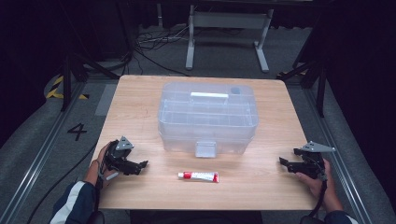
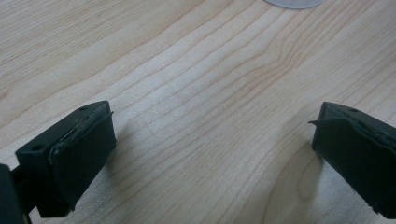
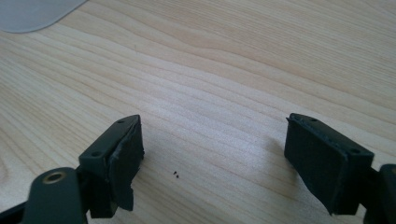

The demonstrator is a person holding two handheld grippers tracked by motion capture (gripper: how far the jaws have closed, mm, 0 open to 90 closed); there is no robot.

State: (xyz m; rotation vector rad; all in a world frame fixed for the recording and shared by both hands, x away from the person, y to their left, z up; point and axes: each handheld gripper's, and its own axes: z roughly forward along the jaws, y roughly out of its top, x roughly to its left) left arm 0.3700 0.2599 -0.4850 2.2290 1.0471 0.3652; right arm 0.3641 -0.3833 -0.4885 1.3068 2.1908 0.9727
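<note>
A clear plastic box (image 1: 208,116) with a closed lid, a white handle and a front latch stands mid-table. In front of it lies a small white tube (image 1: 198,176) with a red band. My left gripper (image 1: 140,166) rests on the table at the left front, pointing right toward the tube, jaws wide apart over bare wood; the left gripper view shows the left gripper (image 2: 212,154) open with nothing between its jaws. My right gripper (image 1: 286,163) rests at the right front, pointing left. In its own view the right gripper (image 3: 212,158) stands open over bare wood.
The wooden table (image 1: 140,98) has free room on both sides of the box. A corner of the box (image 3: 32,13) shows at the top left of the right gripper view. Beyond the table are a white desk frame (image 1: 229,32) and floor cables (image 1: 154,42).
</note>
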